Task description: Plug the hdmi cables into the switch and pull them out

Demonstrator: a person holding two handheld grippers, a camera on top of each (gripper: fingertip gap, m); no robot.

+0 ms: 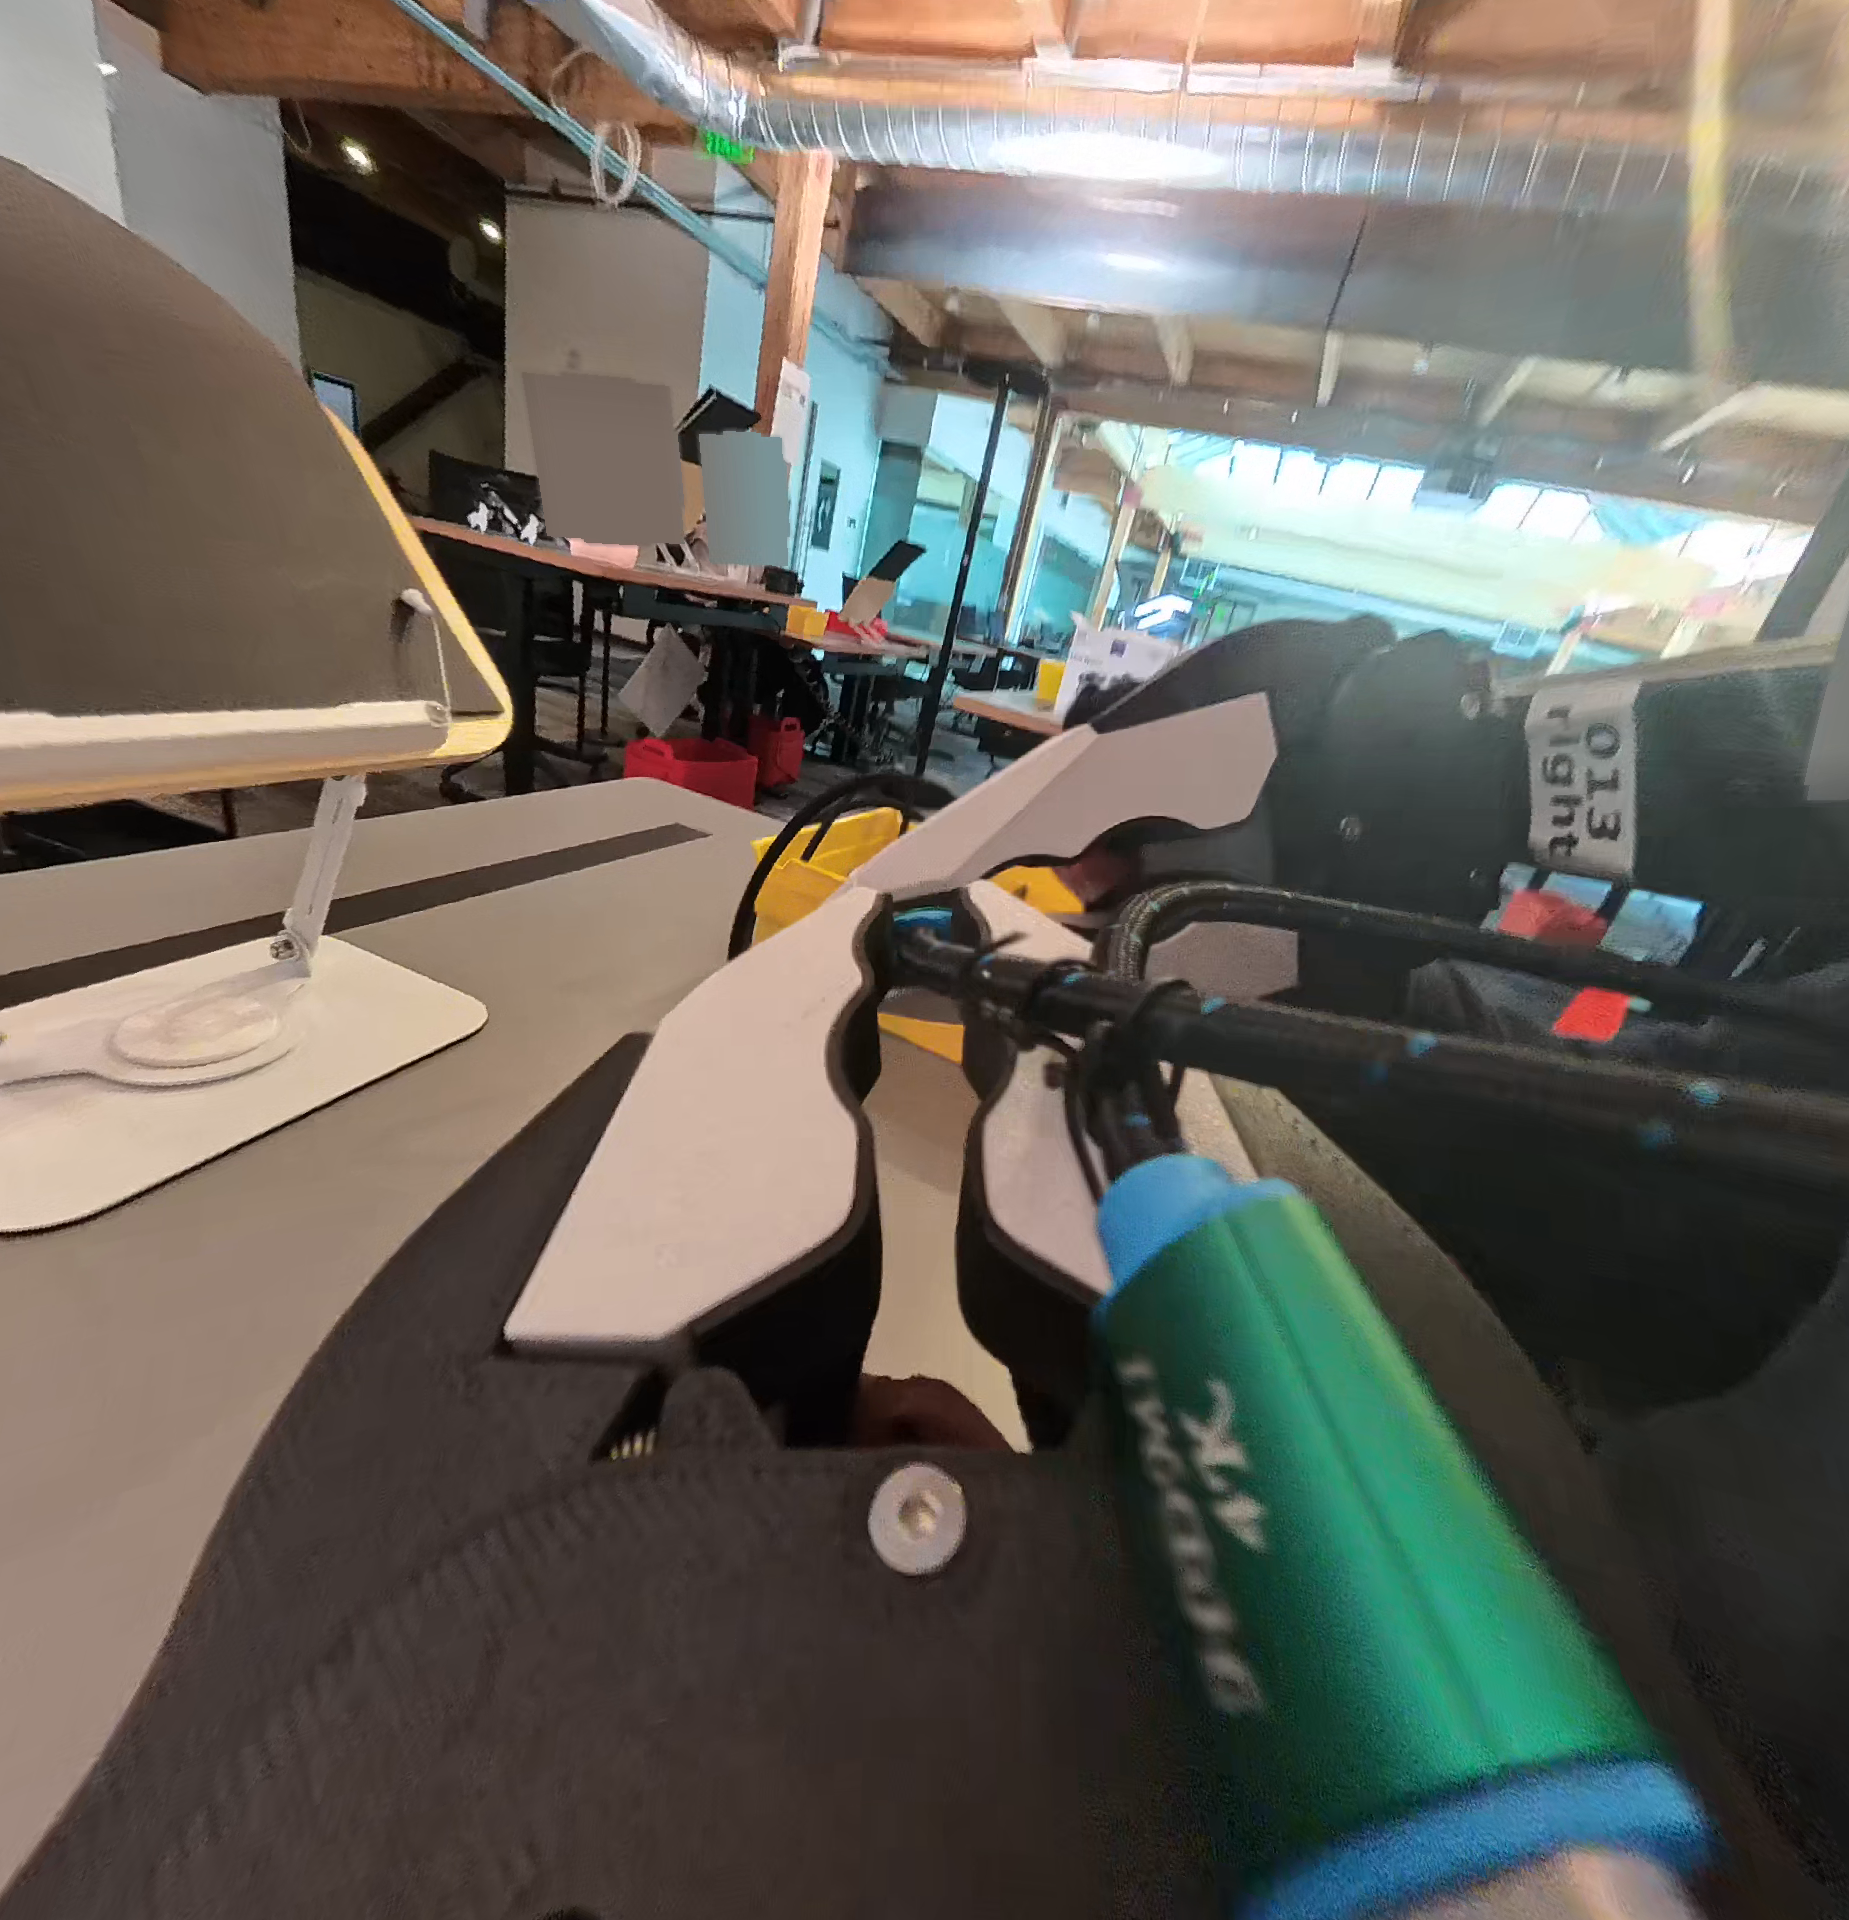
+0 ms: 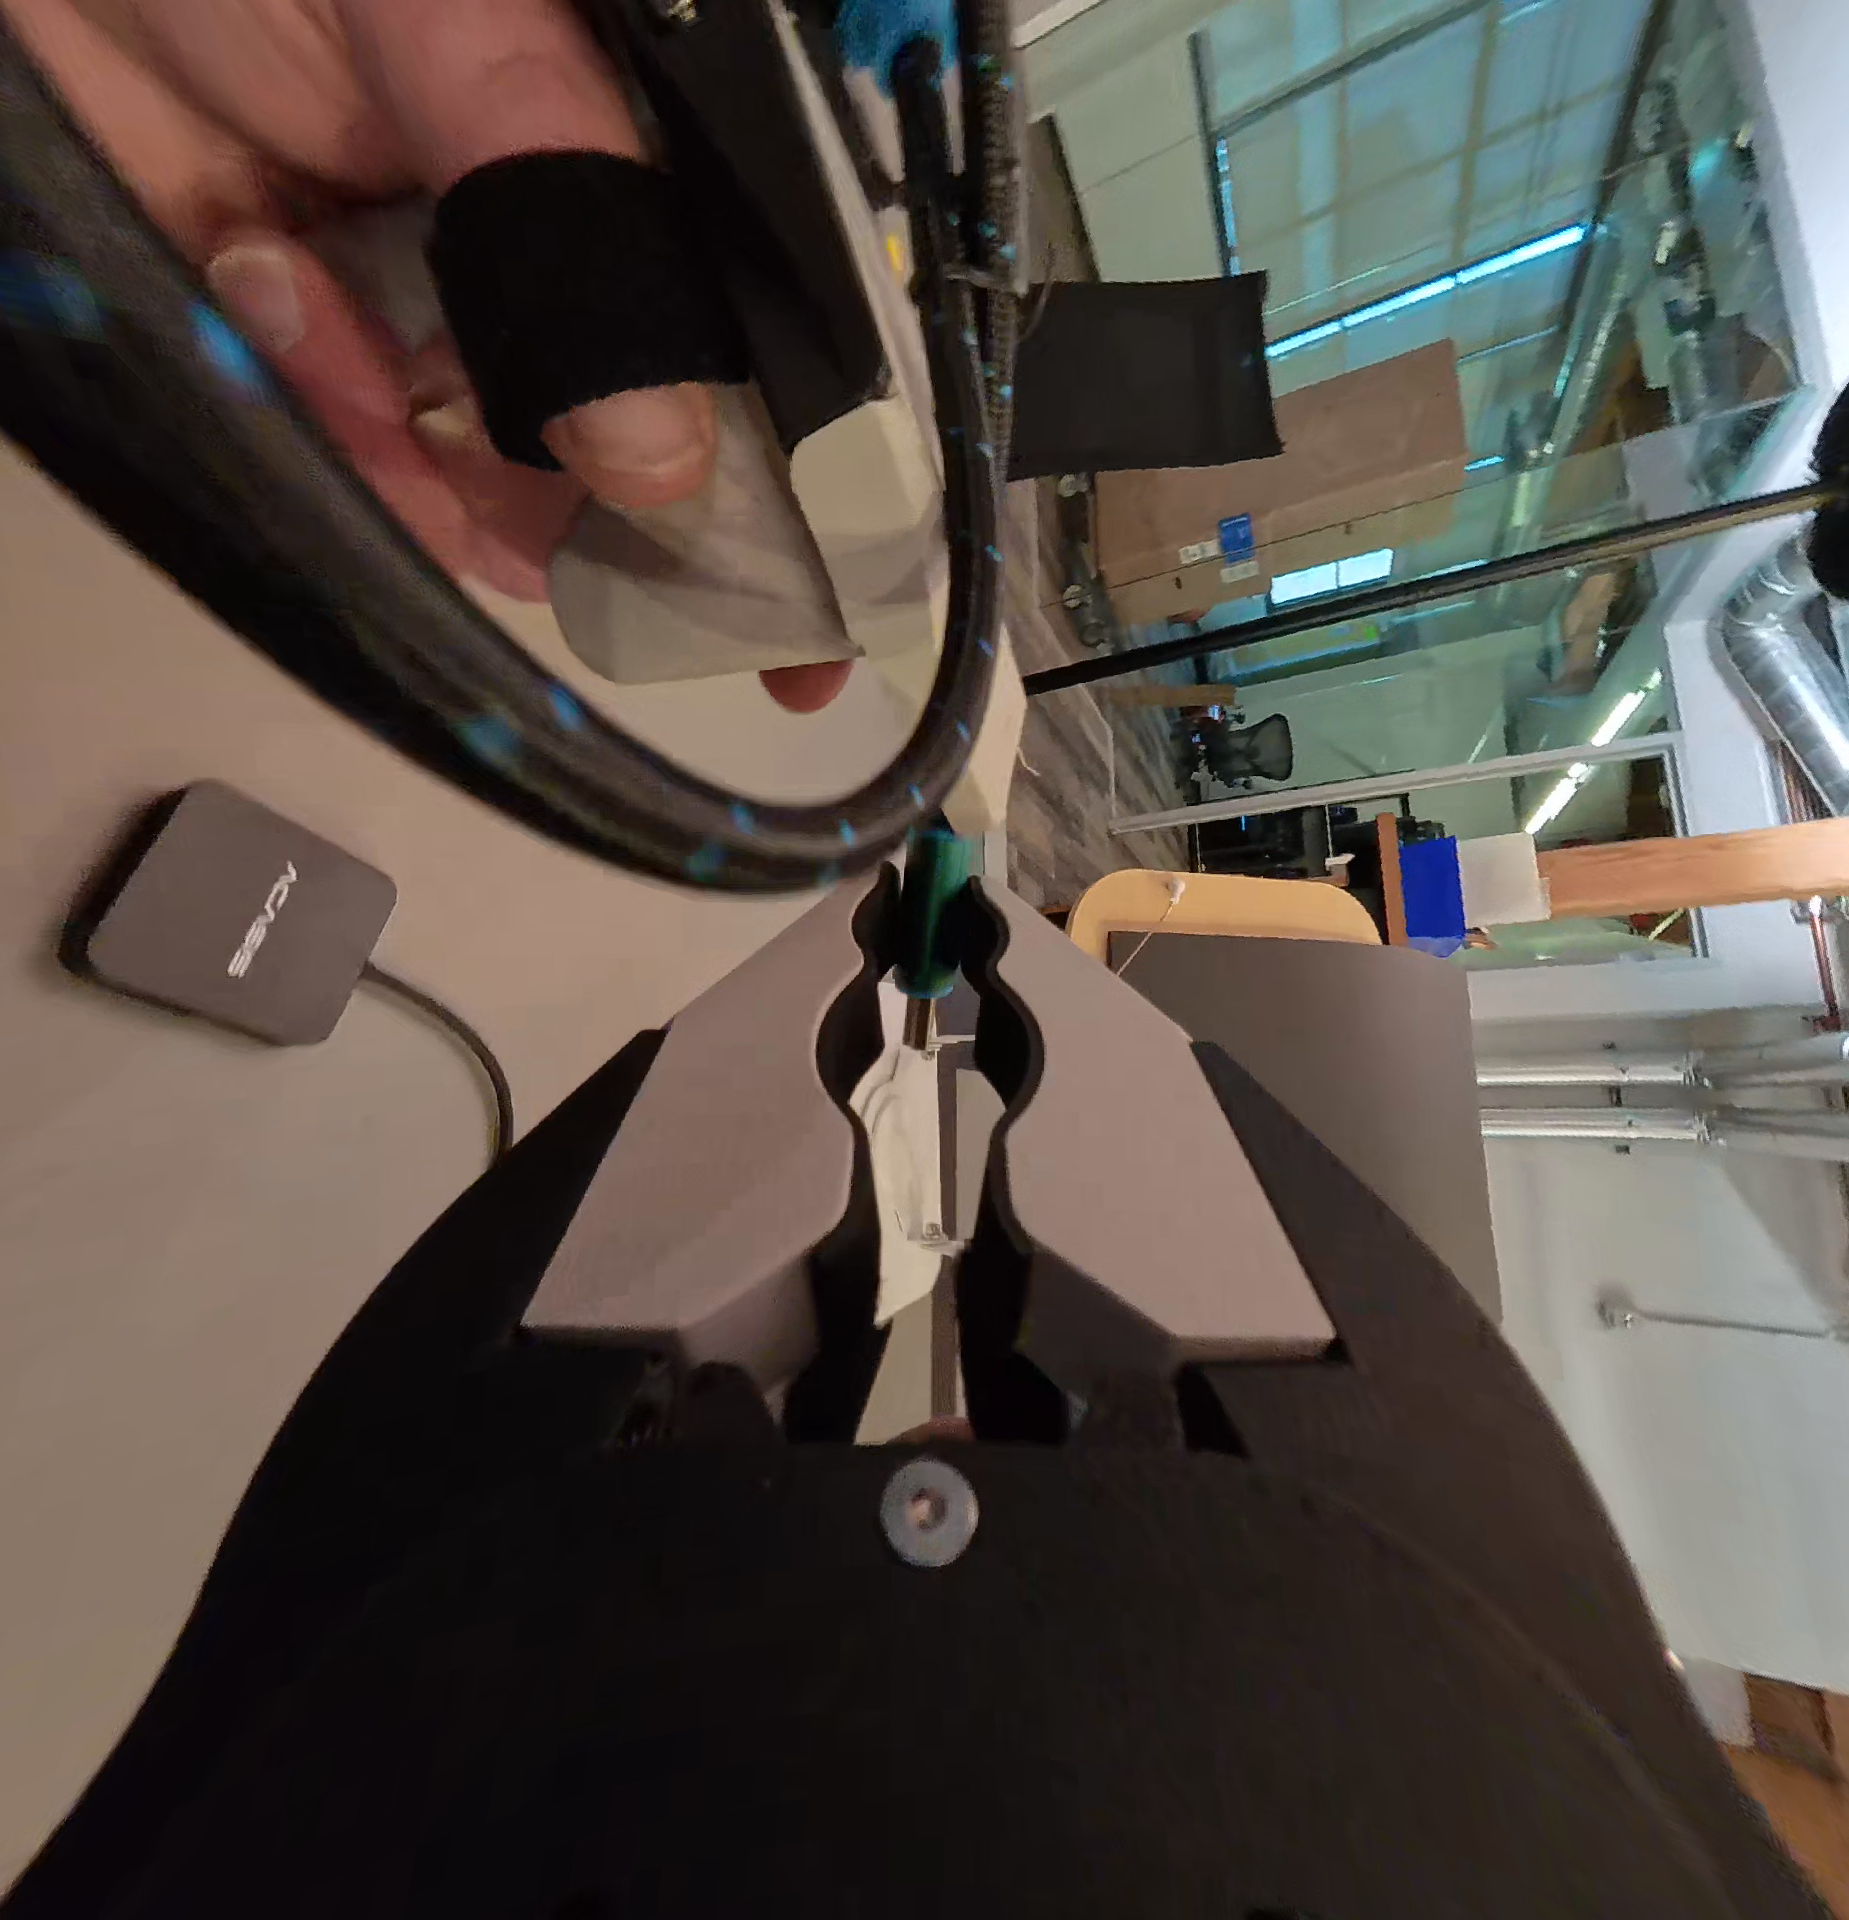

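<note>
In the left wrist view, the left gripper (image 1: 925, 940) is seen closed on a black braided cable (image 1: 1315, 1049) just behind a bundle tied with thin ties. One green plug (image 1: 1356, 1538) with blue collars is seen close to the camera at the lower right, blurred. The right gripper (image 1: 1065, 831) is seen opposite, tips near the left one's. One white stand (image 1: 224, 1018) is seen on the desk (image 1: 276, 1351) toward its left edge, and one yellow bin (image 1: 847, 862) beyond the far edge.

In the right wrist view, rolled sideways, the green plug (image 2: 935, 914) is seen pinched between the right gripper's (image 2: 930, 904) tips, its metal end pointing back toward the camera. One grey switch (image 2: 229, 914) is seen flat on the desk (image 2: 120, 1351), apart from the plug, one thin lead running from it. One hand (image 2: 400, 260) is seen on the left gripper's handle above
</note>
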